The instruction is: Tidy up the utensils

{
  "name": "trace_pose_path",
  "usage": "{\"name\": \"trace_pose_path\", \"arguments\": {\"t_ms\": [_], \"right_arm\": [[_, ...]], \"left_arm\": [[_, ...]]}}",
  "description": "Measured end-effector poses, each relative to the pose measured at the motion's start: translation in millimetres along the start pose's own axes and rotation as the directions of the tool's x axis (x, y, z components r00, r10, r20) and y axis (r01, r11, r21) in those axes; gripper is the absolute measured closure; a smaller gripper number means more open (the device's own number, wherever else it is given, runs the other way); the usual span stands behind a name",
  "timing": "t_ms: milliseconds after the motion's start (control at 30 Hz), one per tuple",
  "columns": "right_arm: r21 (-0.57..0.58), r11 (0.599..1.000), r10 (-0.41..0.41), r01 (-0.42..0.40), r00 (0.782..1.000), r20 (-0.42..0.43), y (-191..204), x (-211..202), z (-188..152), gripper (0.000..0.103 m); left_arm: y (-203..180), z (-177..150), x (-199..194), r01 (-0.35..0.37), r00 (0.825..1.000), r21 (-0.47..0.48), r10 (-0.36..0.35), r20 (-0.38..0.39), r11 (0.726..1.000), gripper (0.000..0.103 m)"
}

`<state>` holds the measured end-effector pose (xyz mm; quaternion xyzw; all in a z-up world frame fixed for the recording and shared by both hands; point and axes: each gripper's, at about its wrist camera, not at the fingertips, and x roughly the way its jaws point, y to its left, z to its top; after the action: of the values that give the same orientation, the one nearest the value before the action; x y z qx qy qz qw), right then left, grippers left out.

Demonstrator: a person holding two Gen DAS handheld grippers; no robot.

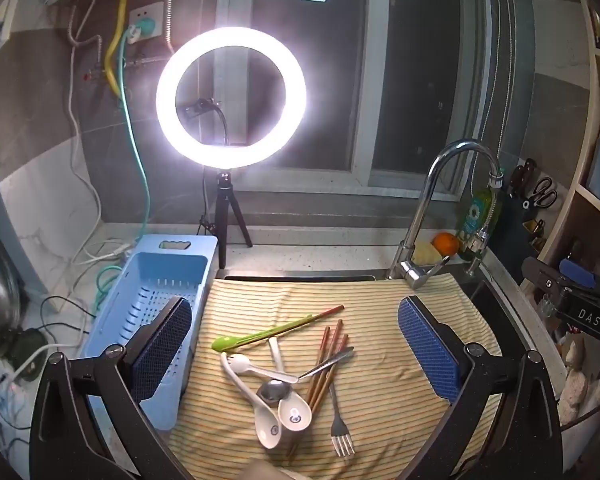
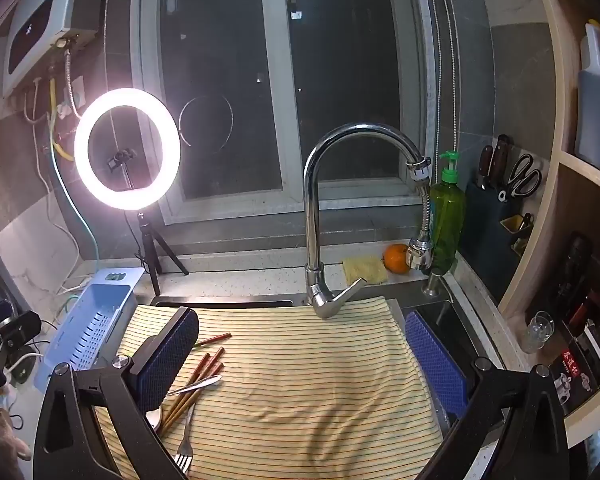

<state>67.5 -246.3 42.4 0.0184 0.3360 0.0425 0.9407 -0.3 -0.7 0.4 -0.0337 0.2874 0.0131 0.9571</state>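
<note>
A heap of utensils lies on a yellow striped cloth (image 1: 380, 320) over the sink: a green spoon (image 1: 256, 338), brown chopsticks (image 1: 326, 364), white ceramic spoons (image 1: 268, 416), a metal spoon (image 1: 274, 390), a knife (image 1: 328, 362) and a fork (image 1: 340, 428). My left gripper (image 1: 296, 344) is open, above and around the heap, holding nothing. My right gripper (image 2: 300, 360) is open and empty over bare cloth (image 2: 300, 380); the chopsticks (image 2: 198, 380), knife (image 2: 196, 384) and fork (image 2: 184, 448) lie by its left finger.
A light blue slotted basket (image 1: 148, 320) stands left of the cloth, also in the right wrist view (image 2: 88, 328). A chrome faucet (image 2: 320, 216) rises behind the cloth. A ring light on a tripod (image 1: 230, 98), an orange (image 2: 396, 258), a soap bottle (image 2: 446, 216) and cables (image 1: 60, 312) surround it.
</note>
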Motion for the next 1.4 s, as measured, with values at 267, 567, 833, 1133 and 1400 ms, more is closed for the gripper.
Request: {"name": "trace_pose_path", "arguments": {"t_ms": [267,567,833,1133,1400], "right_arm": [[0.007,1.000,0.012,-0.012,1.000,0.000,2,-1,0,0.001],[0.004,1.000,0.006,-0.006,1.000,-0.007,2,1,0,0.001],[0.006,1.000,0.007,-0.007,1.000,-0.006,2,2,0,0.001],[0.005,1.000,0.005,-0.005,1.000,-0.012,3,7,2,0.001],[0.005,1.000,0.006,-0.006,1.000,-0.011,2,6,2,0.001]], "left_arm": [[-4,-6,-7,-0.006,1.000,-0.003,0.006,0.010,1.000,0.001],[-2,-4,-2,0.002,1.000,0.012,-0.002,-0.002,1.000,0.001],[-1,-3,-1,-0.003,1.000,0.011,0.003,-0.001,1.000,0.001],[-3,0,1,-0.004,1.000,0.018,0.004,-0.003,1.000,0.001],[-5,0,3,-0.004,1.000,0.023,0.004,-0.004,1.000,0.001]]}}
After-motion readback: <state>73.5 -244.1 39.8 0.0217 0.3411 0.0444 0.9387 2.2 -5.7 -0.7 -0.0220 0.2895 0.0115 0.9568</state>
